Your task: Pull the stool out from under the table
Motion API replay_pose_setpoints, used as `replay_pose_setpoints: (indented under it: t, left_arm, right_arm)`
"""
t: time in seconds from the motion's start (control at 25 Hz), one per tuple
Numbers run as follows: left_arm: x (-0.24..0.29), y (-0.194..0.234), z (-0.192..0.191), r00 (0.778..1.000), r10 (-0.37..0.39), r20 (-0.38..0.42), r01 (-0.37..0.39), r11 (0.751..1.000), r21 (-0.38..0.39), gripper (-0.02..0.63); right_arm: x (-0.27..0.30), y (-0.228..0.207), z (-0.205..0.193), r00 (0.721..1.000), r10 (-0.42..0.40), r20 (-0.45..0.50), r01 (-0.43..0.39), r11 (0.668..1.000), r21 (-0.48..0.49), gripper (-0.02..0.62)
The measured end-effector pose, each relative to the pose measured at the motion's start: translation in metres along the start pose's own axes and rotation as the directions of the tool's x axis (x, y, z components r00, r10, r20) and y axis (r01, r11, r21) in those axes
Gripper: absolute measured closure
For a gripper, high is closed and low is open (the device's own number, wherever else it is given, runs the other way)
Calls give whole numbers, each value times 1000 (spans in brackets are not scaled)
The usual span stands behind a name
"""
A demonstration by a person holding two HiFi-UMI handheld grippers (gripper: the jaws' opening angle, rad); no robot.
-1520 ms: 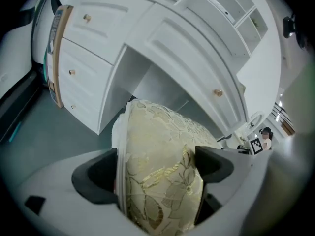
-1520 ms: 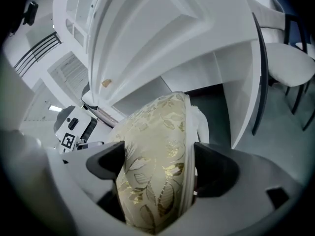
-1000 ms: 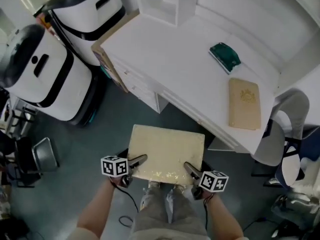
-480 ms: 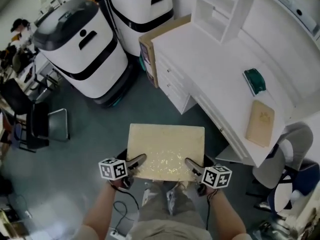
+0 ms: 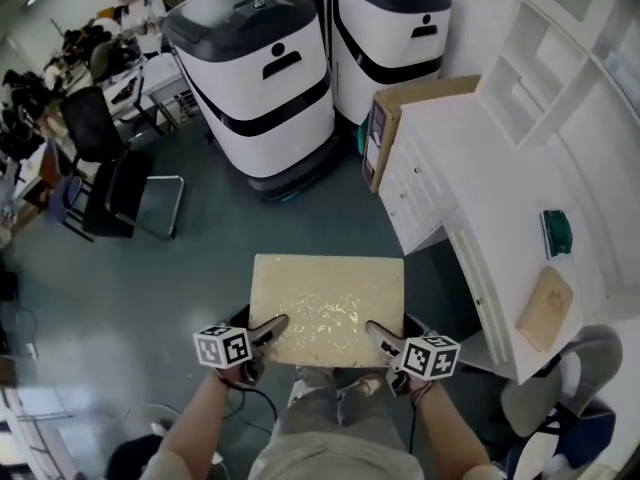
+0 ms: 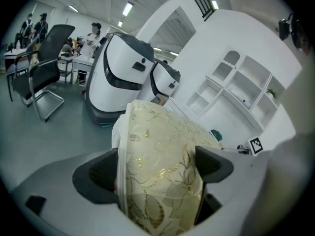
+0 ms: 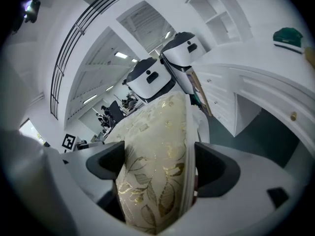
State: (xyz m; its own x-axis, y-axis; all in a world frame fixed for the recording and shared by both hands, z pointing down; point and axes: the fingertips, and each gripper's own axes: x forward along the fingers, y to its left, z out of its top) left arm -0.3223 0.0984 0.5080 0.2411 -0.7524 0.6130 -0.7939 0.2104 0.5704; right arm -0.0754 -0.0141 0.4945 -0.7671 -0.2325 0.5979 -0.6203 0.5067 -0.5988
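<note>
Stool [image 5: 327,308] cushion, cream with a gold leaf pattern, was pinched at its near edge by both grippers. The left gripper [image 5: 268,328] had its jaws pressed onto the cushion's near left corner, and the right gripper [image 5: 381,339] clamped the near right corner the same way. Each gripper view showed the padded edge filling the gap between the jaws. The person's legs [image 5: 325,408] were just behind that edge.

The seat sat over open floor [image 5: 200,258], beside the tabletop [image 5: 500,198] and apart from its rim, so the pull-out looked all but finished. Whether the legs were on the floor or lifted could not be told, as the cushion hid them.

To finish well, both pinches would best hold level and deep on the seat board, not on the soft padding alone, which could slip or crease. The seat should come down flat so all its legs land together. Both grippers should let go only once it stands by itself. A cable [image 5: 255,403] lay on the floor by the person's feet and was worth stepping round.

Farther off stood two white machines [image 5: 262,78] and a black chair [image 5: 110,183], well clear of the stool.
</note>
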Motion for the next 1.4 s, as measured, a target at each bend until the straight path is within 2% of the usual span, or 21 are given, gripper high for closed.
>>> replay_pose_setpoints:
  t: [0.32,0.6,1.04,1.4]
  left_arm:
    - [-88,48,1,986,117,120,-104,989,-108,109]
    - [-107,75,-11,974,175,143,-148,972,-184,109]
    - [-52,119,-2,973,180,144,-146,964,-221,109]
    - [23,170,6,974,161,160,-128,972,-197,109]
  right_arm:
    - [45,81,2,987,113,-111,-125,986,-110,150]
    - [76,101,-3,972,139,-189,-167,976,-143,150]
    - [142,68,13,965,131,-227,-168,974,-152,150]
    - [214,18,18,970,128,-205,-161,975,-151,150]
